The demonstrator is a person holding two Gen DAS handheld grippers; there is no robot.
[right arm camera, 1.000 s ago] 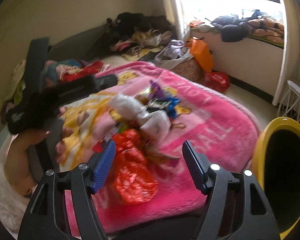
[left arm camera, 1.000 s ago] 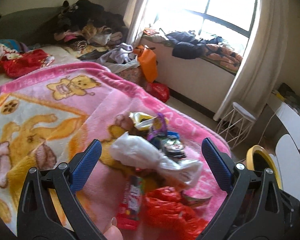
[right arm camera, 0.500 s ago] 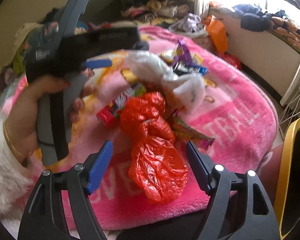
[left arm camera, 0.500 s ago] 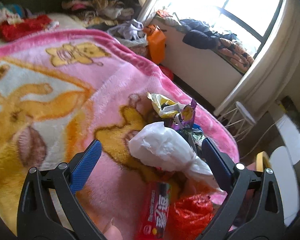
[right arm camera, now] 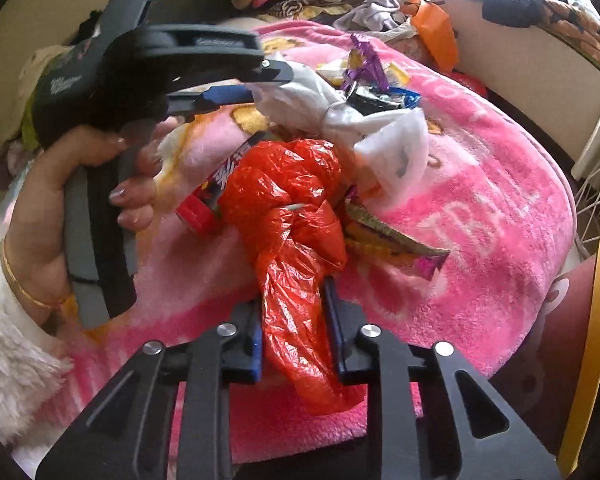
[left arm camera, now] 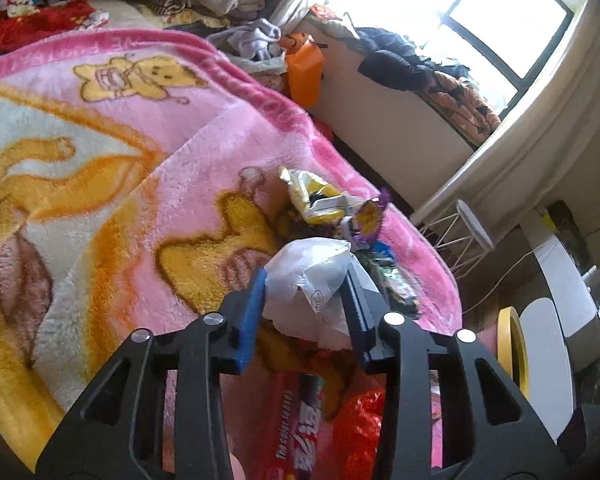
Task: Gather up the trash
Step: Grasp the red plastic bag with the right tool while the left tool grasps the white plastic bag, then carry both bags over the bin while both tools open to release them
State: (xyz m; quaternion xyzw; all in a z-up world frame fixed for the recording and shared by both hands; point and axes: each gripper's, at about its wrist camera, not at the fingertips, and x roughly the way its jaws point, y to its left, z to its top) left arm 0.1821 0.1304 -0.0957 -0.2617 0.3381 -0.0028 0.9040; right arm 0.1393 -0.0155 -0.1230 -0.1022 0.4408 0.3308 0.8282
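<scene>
While both sets of jaws have just been closing, the left gripper (left arm camera: 306,304) pinches the white plastic bag (left arm camera: 312,276) and the right gripper (right arm camera: 294,326) clamps the red plastic bag (right arm camera: 296,240); wrappers (left arm camera: 324,200) lie just beyond on the pink blanket (left arm camera: 140,160).

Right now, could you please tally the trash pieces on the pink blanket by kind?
Plastic bags: 2, a white bag and a red bag.
Snack wrappers and packets: about 5, including the red candy tube and a yellow wrapper; overlaps hide some.
Total: about 7.
</scene>
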